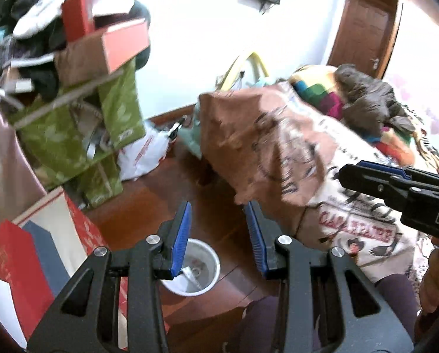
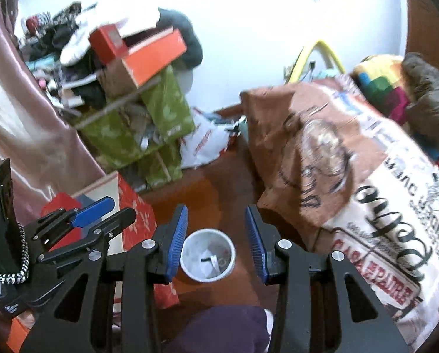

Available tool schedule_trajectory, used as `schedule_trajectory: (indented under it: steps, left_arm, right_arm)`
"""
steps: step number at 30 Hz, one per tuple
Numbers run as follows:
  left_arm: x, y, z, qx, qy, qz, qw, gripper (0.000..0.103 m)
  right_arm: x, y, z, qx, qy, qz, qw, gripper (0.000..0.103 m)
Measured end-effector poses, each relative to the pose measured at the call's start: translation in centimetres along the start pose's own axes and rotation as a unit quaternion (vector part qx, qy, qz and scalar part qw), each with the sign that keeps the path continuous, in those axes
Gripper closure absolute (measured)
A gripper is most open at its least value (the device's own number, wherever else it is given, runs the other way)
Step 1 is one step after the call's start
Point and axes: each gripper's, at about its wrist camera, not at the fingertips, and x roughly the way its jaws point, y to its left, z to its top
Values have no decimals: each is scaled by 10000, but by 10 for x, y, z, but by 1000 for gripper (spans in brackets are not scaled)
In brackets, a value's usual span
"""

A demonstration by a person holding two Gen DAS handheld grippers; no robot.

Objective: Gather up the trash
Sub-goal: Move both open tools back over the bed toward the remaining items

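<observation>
With both the left gripper (image 1: pixel 218 229) and right gripper (image 2: pixel 216 234) held open and empty above the white bin (image 2: pixel 207 254), trash could be dropped beside it if release is misaligned.

We see a reddish-brown wooden floor (image 2: pixel 219 194) carrying most of the clutter. A white bin (image 2: pixel 207 254) stands upright on it, with scraps inside that are too blurred for us to name. Just left of the bin stands a red gift bag (image 2: pixel 137 223). Farther back, green boxes (image 2: pixel 148 135) are stacked near the wall, and a white plastic bag (image 2: pixel 203 144) lies on the floor beside them. To the right stands a bed (image 2: pixel 395 194), its printed cover (image 1: pixel 351 223) hanging down its side; a multicoloured blanket (image 2: pixel 378 85) and what may be a brown garment (image 2: pixel 431 97) lie on top.
</observation>
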Motion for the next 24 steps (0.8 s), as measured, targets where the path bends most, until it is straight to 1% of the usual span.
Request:
schedule_trajectory:
  steps: [4, 7, 10, 12, 14, 17, 18, 21, 24]
  left_arm:
    - [-25, -31, 14, 217, -228, -101, 9995, 65]
    - [-41, -57, 23, 398, -398, -187, 9982, 65]
    - [-52, -84, 30, 576, -520, -254, 9967, 65]
    - [-55, -105, 36, 711, -582, -351, 9951, 62]
    - [-54, -124, 41, 811, -613, -443, 9938, 58]
    - [-48, -157, 49, 926, -569, -682, 9917, 56]
    - [-43, -171, 54, 959, -514, -818, 9907, 56]
    - [-29, -204, 62, 1053, -404, -1071, 9878, 53]
    - [-8, -243, 69, 1211, -205, -1310, 9837, 52]
  right_arm:
    - [-37, -18, 0, 124, -359, -151, 9992, 66]
    - [-64, -39, -2, 300, -669, -350, 9967, 66]
    - [-86, -61, -3, 436, -850, -534, 9940, 66]
    - [-101, -77, -6, 495, -969, -688, 9917, 66]
    - [-115, -95, -9, 540, -1072, -891, 9888, 66]
    - [-135, -124, -14, 671, -1189, -1164, 9838, 65]
    - [-139, -132, -16, 719, -1216, -1239, 9822, 65]
    - [-154, -162, -23, 893, -1318, -1528, 9753, 57]
    - [-162, -194, -30, 1071, -1330, -1811, 9685, 56]
